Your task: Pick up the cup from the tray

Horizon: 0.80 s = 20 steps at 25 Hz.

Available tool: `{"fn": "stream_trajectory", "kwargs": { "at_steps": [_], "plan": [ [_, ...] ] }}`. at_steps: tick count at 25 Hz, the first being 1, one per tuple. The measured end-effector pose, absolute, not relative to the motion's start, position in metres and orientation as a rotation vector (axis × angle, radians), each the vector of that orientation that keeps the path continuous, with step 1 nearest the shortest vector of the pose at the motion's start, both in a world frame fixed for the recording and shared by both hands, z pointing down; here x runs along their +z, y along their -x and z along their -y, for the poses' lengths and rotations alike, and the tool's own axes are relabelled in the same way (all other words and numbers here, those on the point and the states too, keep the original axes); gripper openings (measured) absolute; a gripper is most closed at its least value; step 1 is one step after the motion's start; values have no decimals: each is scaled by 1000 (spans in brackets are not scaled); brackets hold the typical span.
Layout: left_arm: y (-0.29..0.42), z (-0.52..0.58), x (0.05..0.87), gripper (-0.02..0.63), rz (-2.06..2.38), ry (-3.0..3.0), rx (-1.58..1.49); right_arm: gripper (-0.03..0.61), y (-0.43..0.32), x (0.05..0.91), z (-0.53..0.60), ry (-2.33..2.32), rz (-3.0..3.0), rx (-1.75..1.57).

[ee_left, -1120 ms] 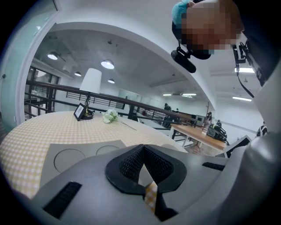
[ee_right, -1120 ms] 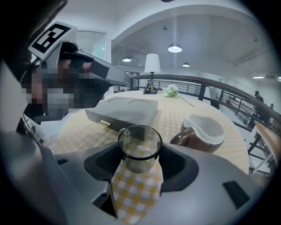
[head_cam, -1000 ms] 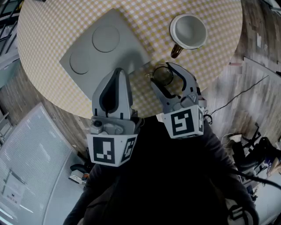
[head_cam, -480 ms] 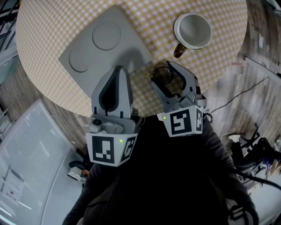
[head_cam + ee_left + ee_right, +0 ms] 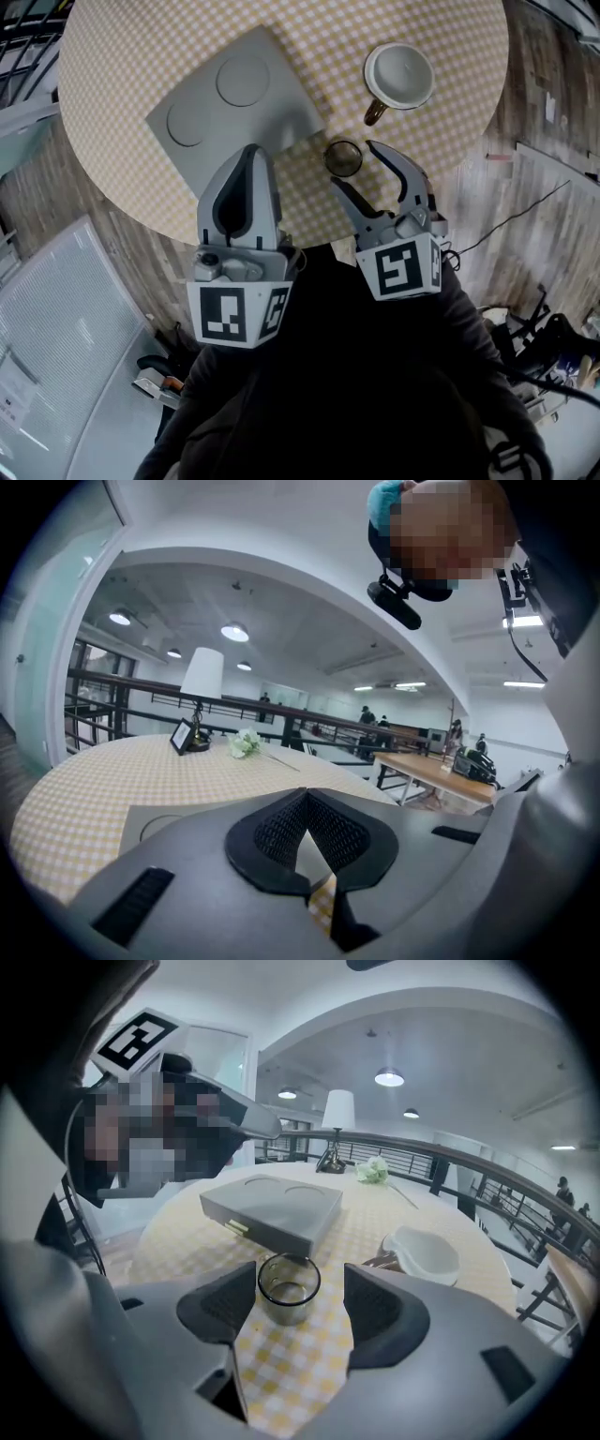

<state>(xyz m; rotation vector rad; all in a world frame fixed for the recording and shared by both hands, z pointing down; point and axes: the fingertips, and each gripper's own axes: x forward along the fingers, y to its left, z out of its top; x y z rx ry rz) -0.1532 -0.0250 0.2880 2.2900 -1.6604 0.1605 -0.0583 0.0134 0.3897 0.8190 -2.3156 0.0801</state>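
A small clear glass cup (image 5: 343, 157) stands upright on the checked tablecloth, just off the near corner of the grey tray (image 5: 234, 112). My right gripper (image 5: 356, 167) is open; in the right gripper view the cup (image 5: 289, 1288) sits between its jaw tips (image 5: 300, 1305), with a gap to each pad. The tray (image 5: 272, 1206) has two round recesses, both bare. My left gripper (image 5: 249, 155) is shut with nothing in it and hovers over the tray's near edge; in the left gripper view its pads (image 5: 281, 832) meet above the tray (image 5: 159, 822).
A white mug (image 5: 399, 75) with a brown handle stands to the right of the tray, close behind the glass cup. A table lamp (image 5: 337, 1129), a small frame (image 5: 181, 735) and white flowers (image 5: 373, 1171) stand at the far side of the round table (image 5: 112, 56). Railings run beyond it.
My right gripper has drawn back and up from the glass cup, which now sits nearer its tips than deep between the jaws. The left gripper has stayed put and shut.
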Motion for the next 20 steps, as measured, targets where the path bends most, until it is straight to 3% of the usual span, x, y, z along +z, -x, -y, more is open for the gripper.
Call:
{"fn": "stream_trajectory", "kwargs": {
  "at_steps": [8, 14, 20],
  "plan": [
    [148, -6, 253, 5, 1822, -2268, 161, 262, 55, 310, -12, -900, 2531, 98],
    [155, -27, 216, 6, 1951, -2249, 105, 62, 65, 256, -10, -931, 2670, 77],
    [155, -41, 182, 6, 2115, -2236, 40, 11, 70, 214, -5, -919, 2780, 67]
  ]
}}
